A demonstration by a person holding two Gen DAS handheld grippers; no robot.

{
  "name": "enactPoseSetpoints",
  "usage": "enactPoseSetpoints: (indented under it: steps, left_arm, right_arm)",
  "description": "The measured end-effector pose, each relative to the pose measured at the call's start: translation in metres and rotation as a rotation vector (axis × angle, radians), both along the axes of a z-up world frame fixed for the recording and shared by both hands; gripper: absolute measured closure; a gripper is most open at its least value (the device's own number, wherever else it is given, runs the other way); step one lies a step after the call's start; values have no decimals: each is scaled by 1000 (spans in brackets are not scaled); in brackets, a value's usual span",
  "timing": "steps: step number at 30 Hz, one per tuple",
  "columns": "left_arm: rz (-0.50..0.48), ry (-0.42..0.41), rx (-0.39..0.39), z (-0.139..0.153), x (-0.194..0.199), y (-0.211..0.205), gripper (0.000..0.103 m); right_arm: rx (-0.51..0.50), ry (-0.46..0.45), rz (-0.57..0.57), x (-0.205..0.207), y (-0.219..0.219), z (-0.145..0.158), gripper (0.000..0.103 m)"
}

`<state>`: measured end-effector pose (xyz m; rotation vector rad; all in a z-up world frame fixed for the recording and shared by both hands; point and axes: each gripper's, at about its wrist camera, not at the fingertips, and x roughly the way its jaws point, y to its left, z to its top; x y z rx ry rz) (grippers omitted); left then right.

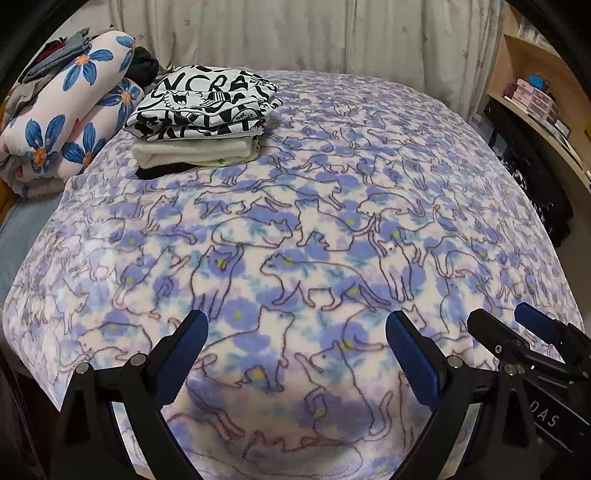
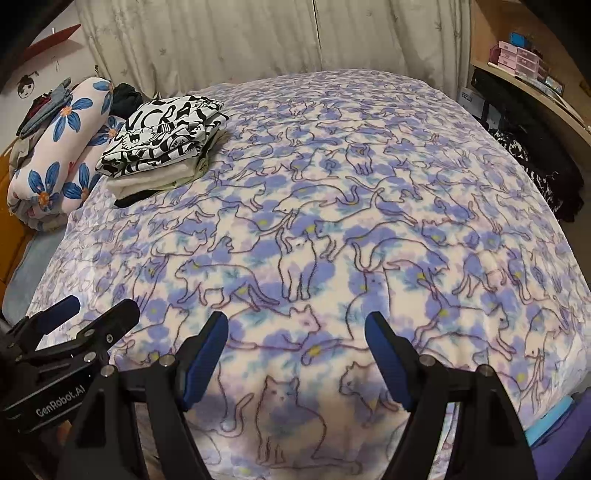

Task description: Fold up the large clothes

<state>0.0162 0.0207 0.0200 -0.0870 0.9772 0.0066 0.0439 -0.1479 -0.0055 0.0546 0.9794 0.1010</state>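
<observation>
1. Folded clothes [image 1: 201, 122] sit in a stack at the far left of the bed, well apart from both grippers: a black-and-white lettered garment on top, cream layers under it, something black at the bottom. No unfolded garment lies in front of the jaws, so where the next large piece is I cannot tell.
2. Cat-print fleece blanket [image 1: 332, 206] covers the whole bed, spread flat from the near edge to the curtain [image 1: 295, 33]. It is the only cloth within reach.
3. Rolled floral quilt [image 1: 70, 110] lies beyond the stack, against the left side, with a few dark items piled on it.
4. Left gripper [image 1: 295, 332] hovers over the blanket's near edge, jaws spread wide and empty.
5. Right gripper [image 2: 295, 332] hangs just beside it (each shows in the other's view), jaws likewise released, nothing between them.
6. Judgement: the stack lies up and to the left of both, so the left hand is nearer to it; the stack's long side runs roughly across the bed.
</observation>
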Motion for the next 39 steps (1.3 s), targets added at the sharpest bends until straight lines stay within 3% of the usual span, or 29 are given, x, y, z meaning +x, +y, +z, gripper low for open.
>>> enactPoseSetpoints:
  steps: [39]
  left_arm:
    - [-33, 28, 38, -12, 3, -7, 7]
  right_arm:
    - [10, 34, -42, 0, -11, -18, 26]
